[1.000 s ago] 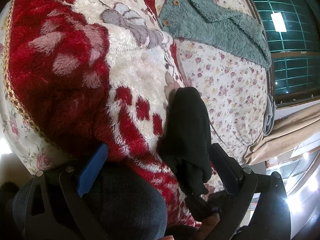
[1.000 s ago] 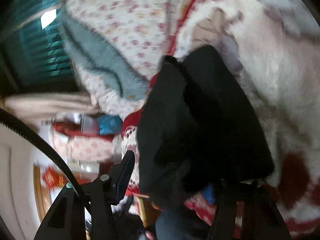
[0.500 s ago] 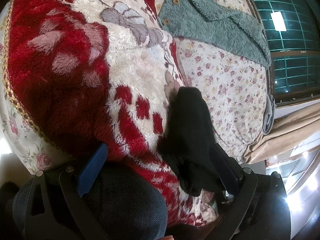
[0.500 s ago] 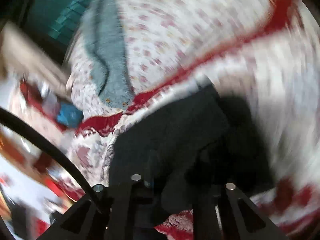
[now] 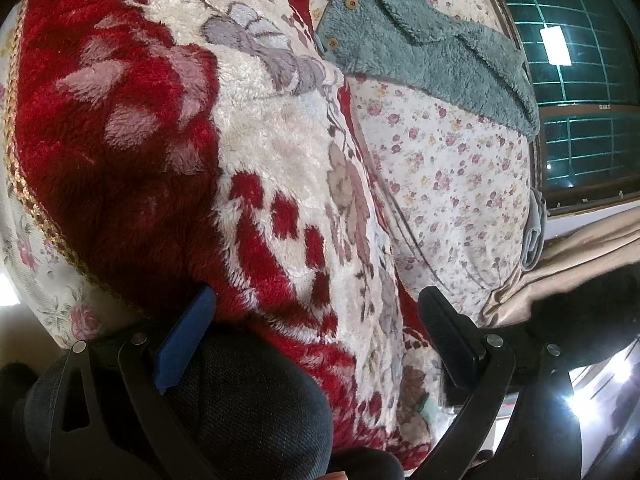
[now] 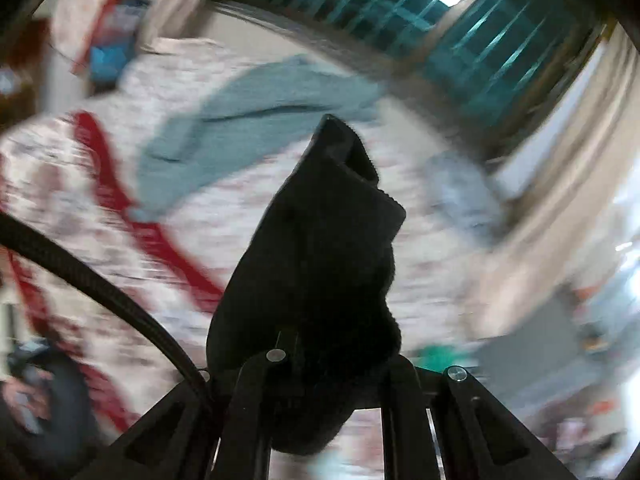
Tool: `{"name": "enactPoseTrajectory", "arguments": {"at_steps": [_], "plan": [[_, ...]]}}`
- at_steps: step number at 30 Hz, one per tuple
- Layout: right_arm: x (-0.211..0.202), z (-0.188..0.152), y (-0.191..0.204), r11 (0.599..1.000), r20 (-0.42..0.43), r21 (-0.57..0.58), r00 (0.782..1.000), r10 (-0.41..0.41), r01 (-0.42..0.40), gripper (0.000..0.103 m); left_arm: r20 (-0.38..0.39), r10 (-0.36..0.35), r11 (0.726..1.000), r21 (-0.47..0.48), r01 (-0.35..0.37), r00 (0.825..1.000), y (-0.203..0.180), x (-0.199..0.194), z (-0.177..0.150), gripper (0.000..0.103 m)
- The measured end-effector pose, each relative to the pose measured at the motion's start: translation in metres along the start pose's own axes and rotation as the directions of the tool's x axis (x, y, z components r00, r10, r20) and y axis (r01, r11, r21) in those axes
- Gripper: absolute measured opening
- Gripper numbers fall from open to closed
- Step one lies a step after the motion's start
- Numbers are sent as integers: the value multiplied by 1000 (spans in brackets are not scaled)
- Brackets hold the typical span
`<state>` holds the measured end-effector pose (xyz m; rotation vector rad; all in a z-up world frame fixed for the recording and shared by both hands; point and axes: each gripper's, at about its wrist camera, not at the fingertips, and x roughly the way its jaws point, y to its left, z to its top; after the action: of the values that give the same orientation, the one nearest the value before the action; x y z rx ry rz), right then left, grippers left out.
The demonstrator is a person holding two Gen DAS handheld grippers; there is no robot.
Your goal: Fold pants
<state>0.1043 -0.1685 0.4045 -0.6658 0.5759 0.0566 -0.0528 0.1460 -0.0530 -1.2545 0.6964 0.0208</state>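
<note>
The black pants (image 6: 316, 264) hang bunched from the right tongs (image 6: 320, 364), whose jaws have just been closing and now sit clamped on the cloth at the lower middle of the right wrist view. A second ago the same garment lay on the red and white blanket (image 5: 248, 184); in the left wrist view that spot is now bare pile, and only a dark mass at the right edge of that frame may be the lifted cloth, though I cannot tell for sure. So the pants have come off the bed into the air, which I judge to be a shake-out or a repositioning before any fold is laid.

The left tongs (image 5: 316, 328) stand apart at the bottom of their frame, holding nothing, over a dark clothed knee (image 5: 240, 408).

The left view is sharp and shows the teal fleece garment (image 5: 432, 56) lying on the flowered sheet (image 5: 448, 184) below the window (image 5: 580, 60); the right view is smeared but alone shows the grip.
</note>
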Motion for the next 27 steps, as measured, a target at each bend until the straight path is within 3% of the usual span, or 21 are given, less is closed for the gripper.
{"name": "enactPoseTrajectory", "arguments": {"at_steps": [4, 7, 9, 14, 17, 22, 27], "plan": [[-56, 29, -70, 978, 68, -43, 977, -203, 206, 9, -2, -2, 1000, -4, 2, 1000, 0, 0, 1, 101], [-76, 36, -87, 959, 88, -59, 959, -270, 276, 9, -2, -2, 1000, -5, 2, 1000, 0, 0, 2, 101], [-79, 39, -90, 952, 104, -56, 950, -294, 301, 9, -2, -5, 1000, -7, 5, 1000, 0, 0, 2, 101], [-55, 31, -72, 954, 82, -93, 957, -278, 286, 9, -3, -6, 1000, -8, 6, 1000, 0, 0, 3, 101], [-33, 27, -53, 967, 58, -98, 972, -229, 234, 9, -5, -7, 1000, -8, 7, 1000, 0, 0, 4, 101], [-7, 31, 0, 996, 37, -65, 997, -66, 68, 9, -6, -16, 1000, -17, 16, 1000, 2, -1, 6, 101], [27, 45, 76, 990, 29, -7, 989, 144, -144, 9, -6, -44, 998, -35, 44, 999, 5, -3, 8, 101]]}}
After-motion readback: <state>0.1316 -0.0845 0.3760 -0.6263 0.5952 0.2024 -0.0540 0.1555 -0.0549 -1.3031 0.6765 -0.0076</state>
